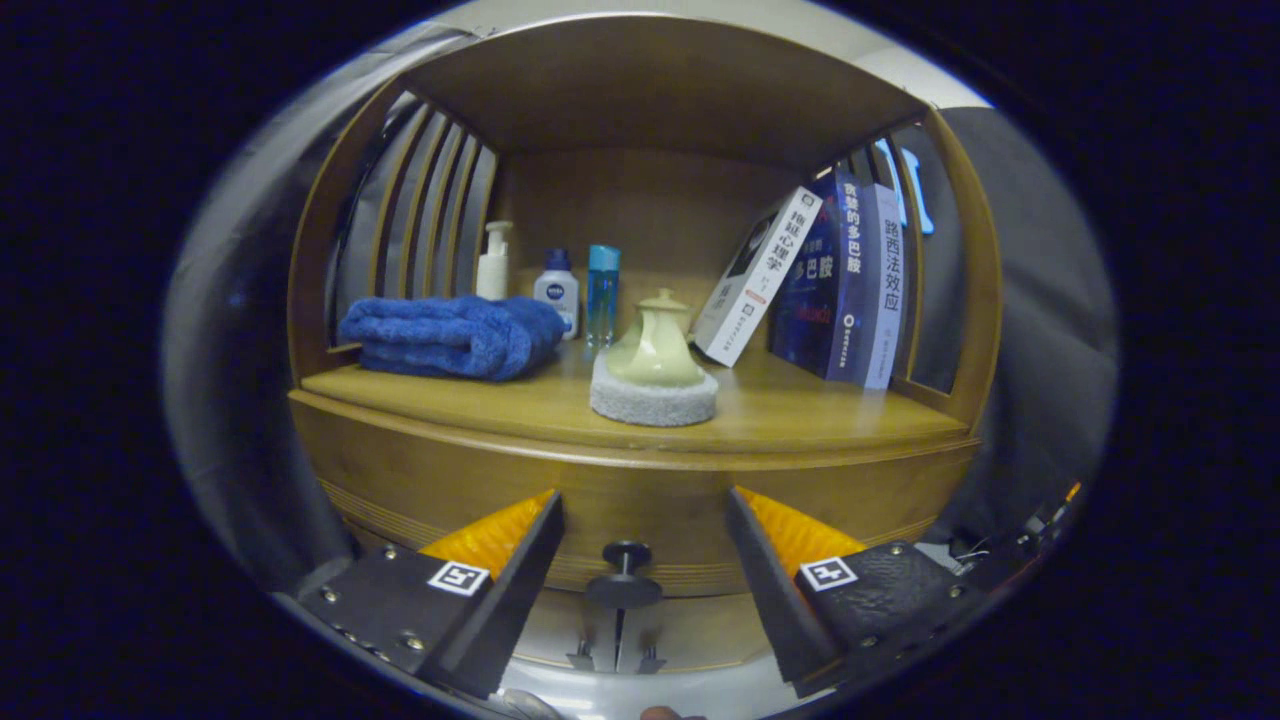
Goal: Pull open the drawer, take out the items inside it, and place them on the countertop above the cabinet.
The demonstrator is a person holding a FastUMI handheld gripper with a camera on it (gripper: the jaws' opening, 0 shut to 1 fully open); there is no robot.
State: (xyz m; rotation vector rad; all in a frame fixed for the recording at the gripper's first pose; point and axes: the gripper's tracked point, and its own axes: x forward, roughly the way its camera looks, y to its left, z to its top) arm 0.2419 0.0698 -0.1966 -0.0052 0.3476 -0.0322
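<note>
Gripper fingers spread wide apart, grasping nothing, facing the wooden cabinet's closed drawer; countertop above.

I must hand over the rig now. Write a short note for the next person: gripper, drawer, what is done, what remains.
Gripper: fingers open, holding nothing, lined up with the drawer knob that sits between them.
Drawer: looks closed, below the countertop; its contents are hidden.
Countertop already carries a blue towel, three bottles, a teapot on a grey pad, and books.
Done: approach only.
Left: grip knob, pull open, move items up.
</note>
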